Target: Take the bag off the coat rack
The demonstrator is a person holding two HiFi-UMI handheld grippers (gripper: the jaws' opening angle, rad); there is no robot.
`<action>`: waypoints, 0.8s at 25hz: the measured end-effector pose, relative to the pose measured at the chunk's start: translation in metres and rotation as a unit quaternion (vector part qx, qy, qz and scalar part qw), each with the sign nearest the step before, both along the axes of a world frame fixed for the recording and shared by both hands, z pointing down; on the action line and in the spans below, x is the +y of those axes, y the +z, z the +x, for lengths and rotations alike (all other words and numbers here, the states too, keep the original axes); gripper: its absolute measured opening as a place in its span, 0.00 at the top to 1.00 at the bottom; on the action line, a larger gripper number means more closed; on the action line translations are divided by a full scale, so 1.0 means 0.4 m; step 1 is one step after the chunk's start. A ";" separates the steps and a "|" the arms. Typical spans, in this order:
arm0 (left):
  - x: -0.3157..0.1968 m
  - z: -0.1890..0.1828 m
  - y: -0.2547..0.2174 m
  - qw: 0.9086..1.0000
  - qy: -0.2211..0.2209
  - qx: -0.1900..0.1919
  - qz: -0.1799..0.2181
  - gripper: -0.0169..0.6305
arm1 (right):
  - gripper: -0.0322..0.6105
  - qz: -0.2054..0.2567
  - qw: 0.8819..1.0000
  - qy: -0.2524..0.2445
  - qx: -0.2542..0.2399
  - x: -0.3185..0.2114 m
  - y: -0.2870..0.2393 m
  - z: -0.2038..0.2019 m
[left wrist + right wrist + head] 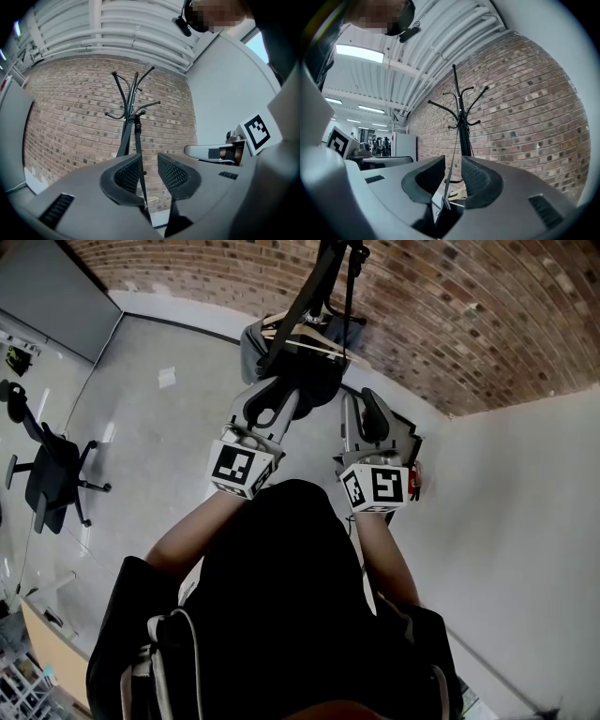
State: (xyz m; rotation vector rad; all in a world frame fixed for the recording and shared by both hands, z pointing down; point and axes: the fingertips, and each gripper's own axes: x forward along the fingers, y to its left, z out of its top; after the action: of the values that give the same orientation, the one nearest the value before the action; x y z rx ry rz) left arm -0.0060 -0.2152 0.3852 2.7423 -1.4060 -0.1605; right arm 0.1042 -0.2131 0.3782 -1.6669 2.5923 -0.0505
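**Both grippers at the bag's strap, bag not yet off the rack**

In the head view, the person stood facing a black coat rack [323,277] at twelve o'clock, against a brick wall [450,315]. A dark bag [319,381] hung from it, just below the hooks and just ahead of both grippers. The left gripper [267,404] reached toward the bag at eleven o'clock. The right gripper [367,418] was at one o'clock, near it.

In the left gripper view, the jaws stood well apart. The bag's black strap [138,150] ran from a hook down through the gap, closer to the jaw at nine o'clock. Neither pad appeared to press on it. In the right gripper view, the jaws were also parted, with a thin strap showing in the gap and nothing gripped.

An office chair [52,474] stood on the floor at nine o'clock, well clear.

The step in hand looked like taking hold of the strap. The next move would probably call for closing the left jaws on the strap. The strap would then need lifting up over the hook's tip before the bag was drawn back toward the person.
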 end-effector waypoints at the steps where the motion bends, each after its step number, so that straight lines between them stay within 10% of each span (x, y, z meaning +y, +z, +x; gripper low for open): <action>1: -0.014 0.002 0.000 1.000 -0.006 0.002 0.001 0.82 | 0.80 -0.004 1.000 0.002 -0.003 -0.012 0.001 0.009; 20: -0.276 0.023 -0.003 0.996 -0.052 -0.070 0.019 0.79 | 0.80 -0.004 0.997 0.029 0.075 -0.278 0.005 0.003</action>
State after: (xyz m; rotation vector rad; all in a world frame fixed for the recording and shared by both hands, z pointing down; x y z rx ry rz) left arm 0.0033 -0.3255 0.3842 2.7607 -1.5966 0.0019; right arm 0.1055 -0.3242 0.3802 -1.8142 2.6493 0.0684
